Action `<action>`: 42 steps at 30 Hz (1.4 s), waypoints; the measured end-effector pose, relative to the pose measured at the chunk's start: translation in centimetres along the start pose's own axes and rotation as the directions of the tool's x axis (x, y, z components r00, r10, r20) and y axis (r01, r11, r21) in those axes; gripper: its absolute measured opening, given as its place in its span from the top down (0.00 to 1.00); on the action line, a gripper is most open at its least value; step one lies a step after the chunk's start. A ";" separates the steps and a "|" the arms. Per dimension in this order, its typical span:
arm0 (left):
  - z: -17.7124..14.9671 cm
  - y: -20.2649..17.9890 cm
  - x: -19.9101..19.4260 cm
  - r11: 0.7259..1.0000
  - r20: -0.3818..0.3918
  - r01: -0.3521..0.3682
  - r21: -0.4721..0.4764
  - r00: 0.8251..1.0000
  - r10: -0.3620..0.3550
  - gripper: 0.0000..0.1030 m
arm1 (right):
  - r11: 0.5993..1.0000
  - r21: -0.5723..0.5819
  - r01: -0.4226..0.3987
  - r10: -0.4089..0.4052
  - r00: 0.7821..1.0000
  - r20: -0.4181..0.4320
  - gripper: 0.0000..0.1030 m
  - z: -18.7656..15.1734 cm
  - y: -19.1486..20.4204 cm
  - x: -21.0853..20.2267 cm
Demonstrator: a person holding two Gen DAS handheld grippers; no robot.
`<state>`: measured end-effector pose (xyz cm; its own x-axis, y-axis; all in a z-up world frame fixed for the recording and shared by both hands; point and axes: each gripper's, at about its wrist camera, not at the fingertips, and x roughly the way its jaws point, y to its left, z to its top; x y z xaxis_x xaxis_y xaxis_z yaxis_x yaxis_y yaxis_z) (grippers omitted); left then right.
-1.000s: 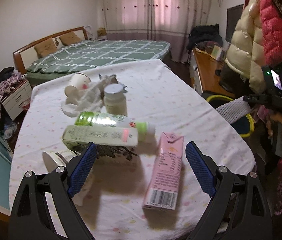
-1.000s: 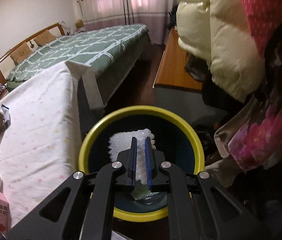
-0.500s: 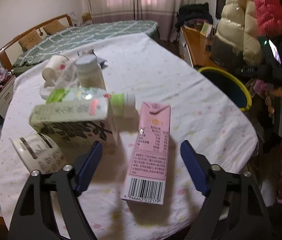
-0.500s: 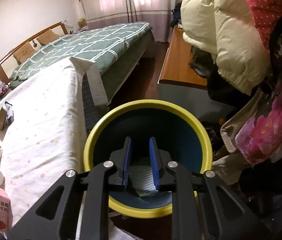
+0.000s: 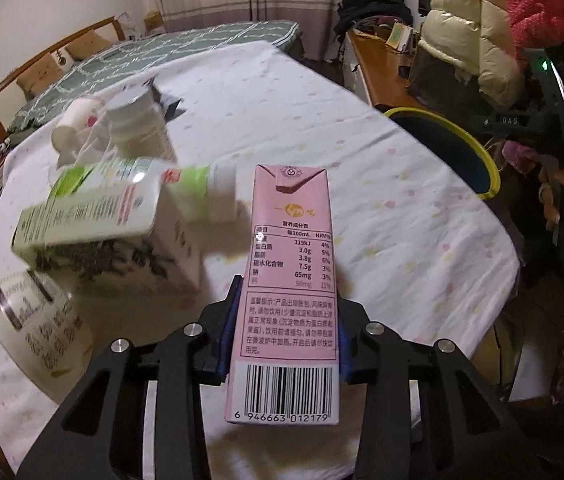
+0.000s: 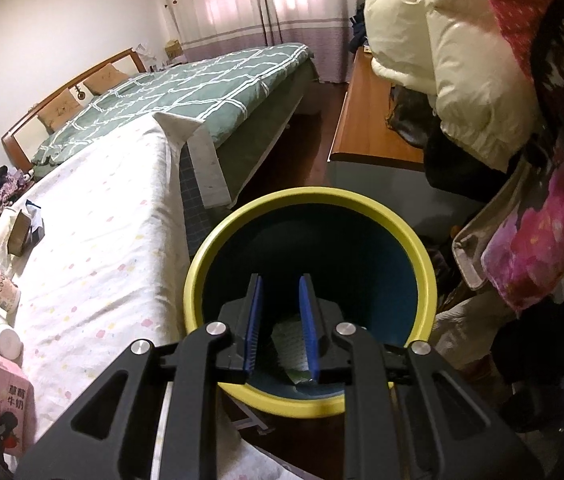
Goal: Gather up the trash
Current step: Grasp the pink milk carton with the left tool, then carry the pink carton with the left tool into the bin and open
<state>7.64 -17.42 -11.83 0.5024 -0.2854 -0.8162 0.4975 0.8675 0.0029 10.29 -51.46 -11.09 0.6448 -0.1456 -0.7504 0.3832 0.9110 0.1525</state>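
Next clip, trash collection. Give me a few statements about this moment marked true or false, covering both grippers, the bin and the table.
1. The left gripper is shut on the pink carton. True.
2. The right gripper holds a white wrapper. False: nothing is between its pads; the wrapper lies in the bin.
3. The right gripper hangs over the yellow-rimmed bin. True.
4. The pink carton is already in the bin. False: it is still over the table.
5. The green-capped bottle stands upright. False: it lies on its side.
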 end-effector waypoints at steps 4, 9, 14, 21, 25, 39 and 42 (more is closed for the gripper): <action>1.9 -1.4 -0.2 0.999 0.027 0.020 0.035 0.999 -0.021 0.63 | 1.000 0.018 -0.002 0.002 1.000 0.002 0.82 -0.5 -1.0 -0.2; 5.4 -4.5 0.1 0.993 0.065 0.063 0.102 0.995 -0.070 0.63 | 0.999 0.042 0.010 -0.010 1.000 0.008 0.82 -0.7 -2.6 -0.5; 9.1 -8.1 1.7 0.981 0.067 0.114 0.155 0.990 -0.125 0.63 | 0.997 0.077 0.023 -0.025 1.000 0.018 0.80 -1.0 -4.8 -0.9; 13.7 -13.3 4.9 0.966 0.052 0.145 0.213 0.986 -0.159 0.63 | 0.992 0.119 0.037 -0.041 0.999 0.031 0.78 -1.5 -7.8 -1.4; 15.8 -15.9 7.0 0.957 0.030 0.161 0.240 0.984 -0.173 0.63 | 0.989 0.141 0.038 -0.042 0.999 0.025 0.78 -1.7 -9.3 -1.3; 18.3 -22.4 16.4 0.945 -0.140 0.204 0.257 0.975 -0.173 0.62 | 0.986 0.160 0.045 -0.046 0.999 -0.001 0.77 -2.1 -11.2 -0.6; 18.1 -22.8 17.4 0.947 -0.155 0.191 0.257 0.976 -0.155 0.62 | 0.986 0.162 0.045 -0.046 0.999 0.000 0.76 -2.1 -11.3 -0.7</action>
<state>17.86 -49.56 -15.63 0.3034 -0.3499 -0.8863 0.7494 0.6622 -0.0049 4.15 -60.87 -13.67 0.6267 -0.1871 -0.7565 0.5142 0.8287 0.2210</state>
